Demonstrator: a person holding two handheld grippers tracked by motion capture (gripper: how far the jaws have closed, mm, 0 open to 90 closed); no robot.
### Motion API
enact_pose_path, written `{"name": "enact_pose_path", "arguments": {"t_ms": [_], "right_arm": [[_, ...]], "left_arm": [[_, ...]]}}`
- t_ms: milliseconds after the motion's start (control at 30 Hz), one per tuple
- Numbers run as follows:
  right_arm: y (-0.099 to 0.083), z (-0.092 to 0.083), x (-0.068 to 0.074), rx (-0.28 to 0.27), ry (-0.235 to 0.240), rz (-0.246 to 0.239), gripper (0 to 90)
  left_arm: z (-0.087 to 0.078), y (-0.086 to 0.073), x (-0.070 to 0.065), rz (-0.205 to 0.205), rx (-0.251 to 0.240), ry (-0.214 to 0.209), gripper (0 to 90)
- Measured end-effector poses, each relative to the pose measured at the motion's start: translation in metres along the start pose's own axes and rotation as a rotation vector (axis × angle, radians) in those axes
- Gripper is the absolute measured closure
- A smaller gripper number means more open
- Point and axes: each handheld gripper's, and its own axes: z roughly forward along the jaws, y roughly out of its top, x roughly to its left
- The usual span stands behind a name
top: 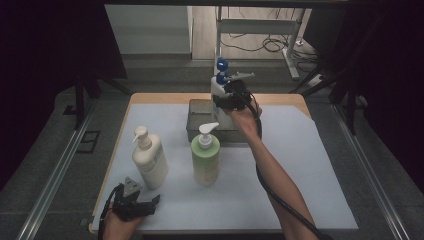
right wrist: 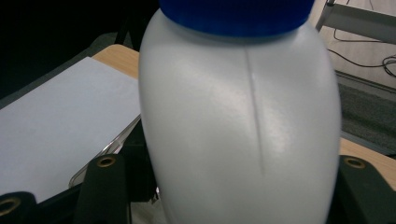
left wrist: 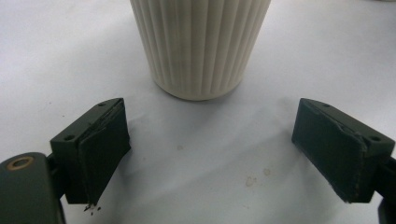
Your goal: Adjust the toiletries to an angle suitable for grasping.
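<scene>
Left gripper (top: pixel 150 202): lower left of the high view, resting low on the table, jaws spread wide with nothing between them; in the left gripper view the two black pads (left wrist: pixel 103 149) stand far apart over bare white surface.
Cream bottle (top: pixel 149 157): left of centre, upright with its pump on top, just ahead of the left gripper; its ribbed base (left wrist: pixel 200 46) fills the top middle of the left gripper view, apart from the pads.
Green bottle (top: pixel 205 155): centre, upright, just beside the cream one.
Metal tray (top: pixel 195 120): above centre, behind the green bottle.
White bottle (top: pixel 218 90): upper centre, blue pump on top, over the tray's far right part.
Right gripper (top: pixel 224 102): upper centre, jaws pinching the white bottle (right wrist: pixel 243 130) on both flanks.
Table (top: pixel 310 165): white sheet, wooden edge at the top.
</scene>
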Motion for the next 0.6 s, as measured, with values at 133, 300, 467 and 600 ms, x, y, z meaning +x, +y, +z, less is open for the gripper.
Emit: {"name": "enact_pose_path", "arguments": {"t_ms": [133, 300, 467, 600], "right_arm": [[-0.004, 0.002, 0.002, 0.014, 0.007, -0.001, 39.6], [-0.010, 0.003, 0.004, 0.033, 0.012, -0.008, 39.6], [-0.016, 0.006, 0.004, 0.048, 0.014, -0.004, 39.6], [-0.021, 0.009, 0.005, 0.061, 0.016, -0.003, 39.6]], "left_arm": [[0.000, 0.000, 0.000, 0.000, 0.000, 0.000, 10.7], [0.000, 0.000, 0.000, 0.000, 0.000, 0.000, 10.7], [0.000, 0.000, 0.000, 0.000, 0.000, 0.000, 10.7], [0.000, 0.000, 0.000, 0.000, 0.000, 0.000, 10.7]]}}
